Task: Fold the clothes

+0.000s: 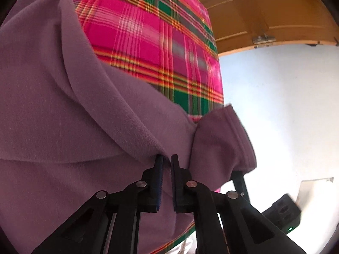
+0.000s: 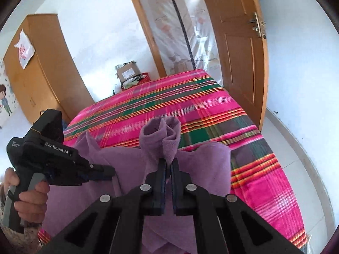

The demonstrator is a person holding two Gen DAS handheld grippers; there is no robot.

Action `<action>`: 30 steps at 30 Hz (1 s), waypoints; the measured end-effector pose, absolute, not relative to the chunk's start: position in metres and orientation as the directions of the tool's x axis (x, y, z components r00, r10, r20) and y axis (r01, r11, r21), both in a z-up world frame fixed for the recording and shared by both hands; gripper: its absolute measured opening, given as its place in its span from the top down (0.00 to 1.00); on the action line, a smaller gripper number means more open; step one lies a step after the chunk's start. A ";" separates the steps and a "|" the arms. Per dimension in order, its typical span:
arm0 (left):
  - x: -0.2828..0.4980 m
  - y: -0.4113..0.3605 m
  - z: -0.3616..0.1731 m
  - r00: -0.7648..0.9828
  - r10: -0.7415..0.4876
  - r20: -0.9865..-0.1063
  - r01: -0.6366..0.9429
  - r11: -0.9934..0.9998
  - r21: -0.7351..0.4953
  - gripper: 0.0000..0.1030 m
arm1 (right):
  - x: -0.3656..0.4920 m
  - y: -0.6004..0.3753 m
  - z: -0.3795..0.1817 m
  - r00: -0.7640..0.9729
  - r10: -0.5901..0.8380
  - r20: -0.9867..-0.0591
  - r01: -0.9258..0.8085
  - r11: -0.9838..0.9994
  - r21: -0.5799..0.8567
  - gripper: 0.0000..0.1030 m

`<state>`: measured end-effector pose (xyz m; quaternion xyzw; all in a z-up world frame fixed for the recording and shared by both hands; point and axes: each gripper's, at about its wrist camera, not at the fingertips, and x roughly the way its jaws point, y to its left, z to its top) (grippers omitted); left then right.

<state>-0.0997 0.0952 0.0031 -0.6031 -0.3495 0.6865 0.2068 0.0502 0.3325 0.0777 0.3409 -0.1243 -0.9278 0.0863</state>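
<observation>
Purple fleece garment [image 2: 131,158] lies bunched over pink/green plaid bedcover [image 2: 211,110], lifted at two spots. Right gripper [image 2: 168,163] clamped tight on a rolled-up bit of fabric. Left gripper [image 1: 167,158] likewise pinched on a fold; its black body reads "GenRobot.AI", w/ smaller print beside it, prob. too tiny to read. Person's hand [image 2: 27,192] grips its handle.

The soft purple fleece garment [image 1: 63,116] spills past the left and near edges of the left wrist view, covering much of the pink, green and orange plaid bedcover [image 1: 148,42]. Its far right cuff is motion-blurred and hides most of the right gripper. In the right wrist view, the left gripper's fingertips [image 2: 106,172] are buried in fleece, and the hand [image 2: 29,196] holding it is cut off at the left edge.
</observation>
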 end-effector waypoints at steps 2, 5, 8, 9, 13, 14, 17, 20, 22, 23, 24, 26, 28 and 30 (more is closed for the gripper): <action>-0.105 0.091 0.006 -0.214 0.707 -0.674 0.151 -0.658 -0.738 0.96 | 0.054 0.339 0.079 -0.760 -0.237 -0.605 0.060 -0.953 0.298 0.95; -0.114 0.091 0.012 -0.253 0.703 -0.664 0.153 -0.649 -0.745 0.97 | 0.059 0.348 0.080 -0.766 -0.232 -0.600 0.040 -0.948 0.315 0.96; -0.122 0.104 0.011 -0.227 0.712 -0.664 0.135 -0.652 -0.746 0.96 | 0.061 0.355 0.079 -0.769 -0.223 -0.599 0.025 -0.947 0.320 0.96; -0.122 0.108 0.009 -0.210 0.717 -0.664 0.131 -0.653 -0.746 0.95 | 0.062 0.357 0.079 -0.769 -0.220 -0.600 0.021 -0.947 0.320 0.96; -0.113 0.118 -0.002 -0.143 0.712 -0.688 0.144 -0.672 -0.726 0.74 | 0.061 0.359 0.078 -0.772 -0.222 -0.596 0.019 -0.945 0.327 0.96; -0.109 0.118 -0.004 -0.130 0.714 -0.687 0.153 -0.671 -0.726 0.72 | 0.061 0.358 0.078 -0.773 -0.222 -0.594 0.022 -0.945 0.325 0.96; -0.099 0.116 -0.008 -0.124 0.720 -0.683 0.173 -0.662 -0.729 0.62 | 0.061 0.359 0.077 -0.771 -0.227 -0.595 0.023 -0.944 0.330 0.95; -0.092 0.114 -0.011 -0.102 0.723 -0.683 0.182 -0.662 -0.727 0.58 | 0.062 0.361 0.076 -0.772 -0.225 -0.595 0.018 -0.943 0.333 0.95; -0.091 0.111 -0.011 -0.097 0.722 -0.685 0.195 -0.661 -0.724 0.56 | 0.062 0.361 0.075 -0.771 -0.227 -0.595 0.017 -0.942 0.336 0.95; -0.091 0.110 -0.011 -0.099 0.719 -0.688 0.197 -0.663 -0.722 0.56 | 0.062 0.361 0.075 -0.771 -0.228 -0.595 0.017 -0.941 0.338 0.95; -0.091 0.109 -0.011 -0.100 0.717 -0.690 0.199 -0.665 -0.720 0.56 | 0.063 0.361 0.074 -0.770 -0.229 -0.596 0.017 -0.940 0.340 0.95; -0.092 0.108 -0.011 -0.105 0.714 -0.692 0.195 -0.668 -0.719 0.55 | 0.063 0.361 0.073 -0.768 -0.231 -0.597 0.016 -0.939 0.344 0.95; -0.095 0.106 -0.012 -0.112 0.711 -0.694 0.207 -0.667 -0.716 0.55 | 0.064 0.361 0.072 -0.767 -0.228 -0.600 0.014 -0.941 0.339 0.95; -0.098 0.104 -0.016 -0.120 0.709 -0.695 0.226 -0.662 -0.715 0.55 | 0.064 0.362 0.072 -0.768 -0.227 -0.598 0.009 -0.939 0.345 0.95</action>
